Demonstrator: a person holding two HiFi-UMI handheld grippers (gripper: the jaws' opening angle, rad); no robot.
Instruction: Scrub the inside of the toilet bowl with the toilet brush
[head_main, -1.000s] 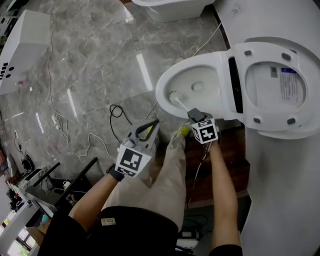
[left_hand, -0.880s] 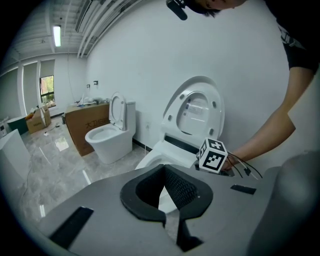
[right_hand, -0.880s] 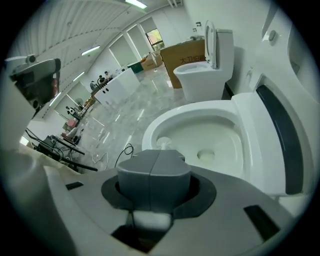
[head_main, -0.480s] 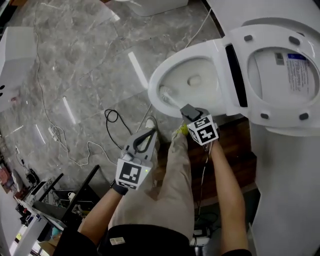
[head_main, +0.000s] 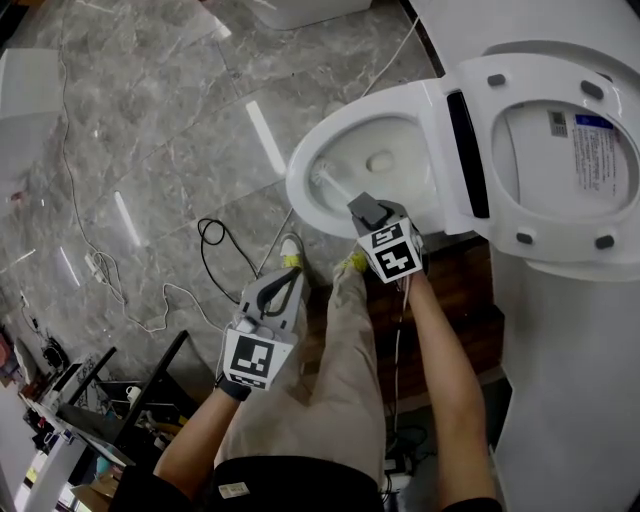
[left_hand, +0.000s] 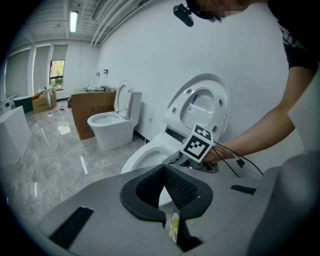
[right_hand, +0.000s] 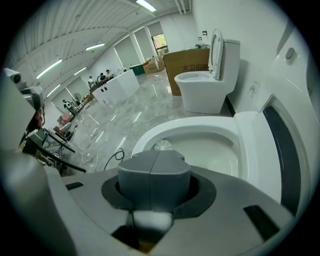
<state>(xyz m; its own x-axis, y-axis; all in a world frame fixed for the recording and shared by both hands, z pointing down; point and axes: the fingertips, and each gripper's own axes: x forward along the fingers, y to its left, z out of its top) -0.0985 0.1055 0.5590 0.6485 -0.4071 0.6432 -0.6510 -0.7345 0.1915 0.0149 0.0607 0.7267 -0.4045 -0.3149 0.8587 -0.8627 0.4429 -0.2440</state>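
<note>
Right gripper (right_hand: 154, 170), seemingly around toilet brush (right_hand: 162, 145), over toilet bowl (right_hand: 210, 121)

I find my right tongs (head_main: 365, 212) extended forward on a straight forearm (head_main: 440, 370), jaws pressed together on the toilet brush (head_main: 335, 188) handle. My left tongs (head_main: 290, 275) sit further back beside my leg (head_main: 340, 370), jaws meeting at the tips with nothing between them.

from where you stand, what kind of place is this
Likely a bathroom-fixture showroom or test hall, not a home bathroom. Besides the toilet bowl with the toilet brush in it, a second toilet stands free on open marble floor by a cardboard box, with cables strewn about.
</note>
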